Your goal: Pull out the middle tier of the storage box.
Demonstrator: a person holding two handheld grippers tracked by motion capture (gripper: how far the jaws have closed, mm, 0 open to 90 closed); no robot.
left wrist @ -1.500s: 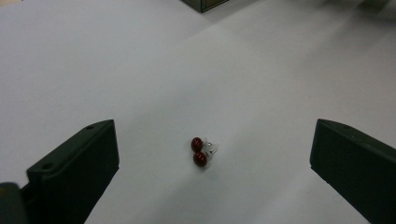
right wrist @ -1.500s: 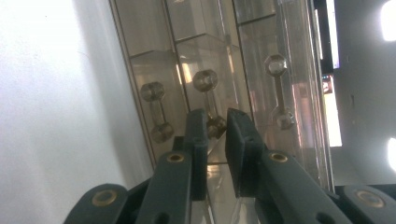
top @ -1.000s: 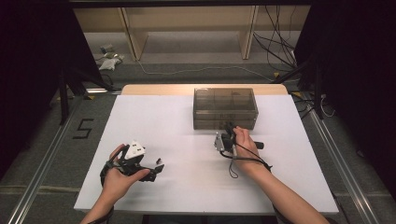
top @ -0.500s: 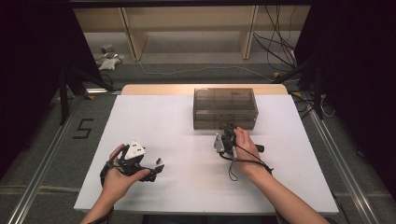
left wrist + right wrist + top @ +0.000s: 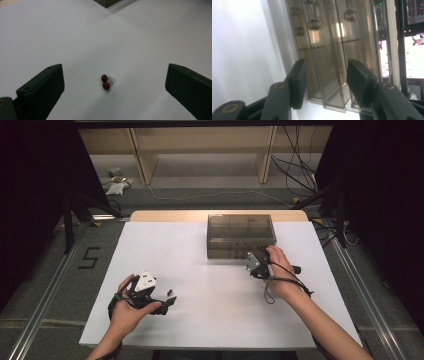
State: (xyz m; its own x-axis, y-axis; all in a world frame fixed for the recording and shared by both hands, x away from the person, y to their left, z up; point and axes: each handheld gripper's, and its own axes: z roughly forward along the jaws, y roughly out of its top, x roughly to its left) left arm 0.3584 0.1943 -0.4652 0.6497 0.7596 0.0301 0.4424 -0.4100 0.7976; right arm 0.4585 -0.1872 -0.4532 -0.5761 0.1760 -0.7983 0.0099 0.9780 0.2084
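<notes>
Overhead, white tabletop, grey floor, wooden shelving behind.

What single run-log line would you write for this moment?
left tool: open, jaws either side of red earrings | right tool: open at smoky drawer box front | earrings on white table, not gripped

The white bench lies bare left and near; a smoky drawer box blocks the far centre, just beyond the right hand-held gripper.
</notes>
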